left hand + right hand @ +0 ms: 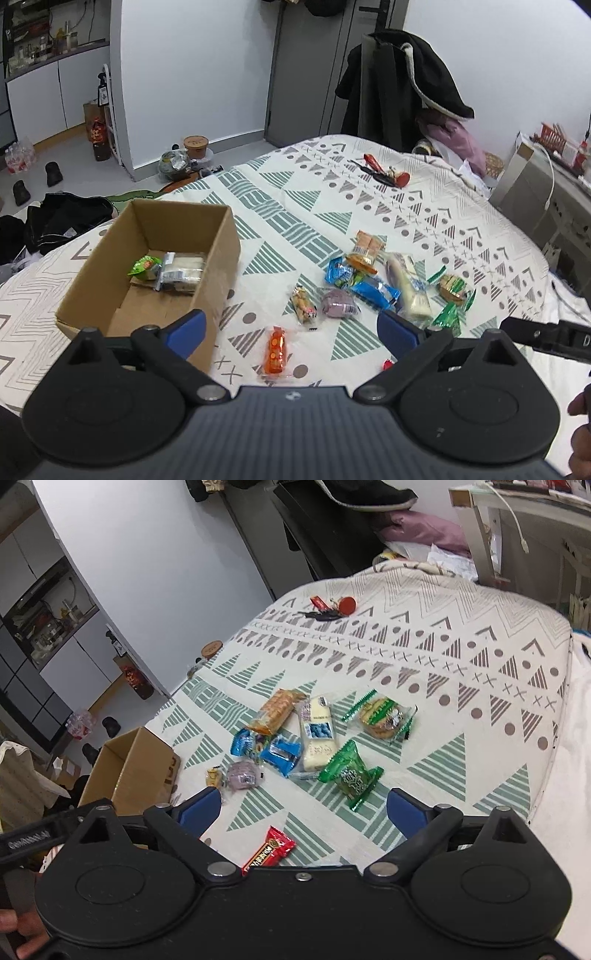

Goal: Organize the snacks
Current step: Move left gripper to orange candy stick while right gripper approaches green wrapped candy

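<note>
An open cardboard box (110,258) stands on the patterned bedspread at the left and holds a green packet (144,266) and a white wrapped cake (183,272); it also shows in the right wrist view (147,760). Several snacks lie loose to its right: an orange packet (277,350), a purple bun (337,302), blue packets (373,290), a white bar (408,286). My left gripper (291,328) is open and empty above the orange packet. My right gripper (304,810) is open and empty, above a red packet (269,849) and near a green packet (351,773).
Keys with a red tag (386,171) lie far back on the bed. A coat hangs on a chair (399,85) behind the bed. A desk (543,184) stands at the right. Clothes and bottles lie on the floor at the left (62,218).
</note>
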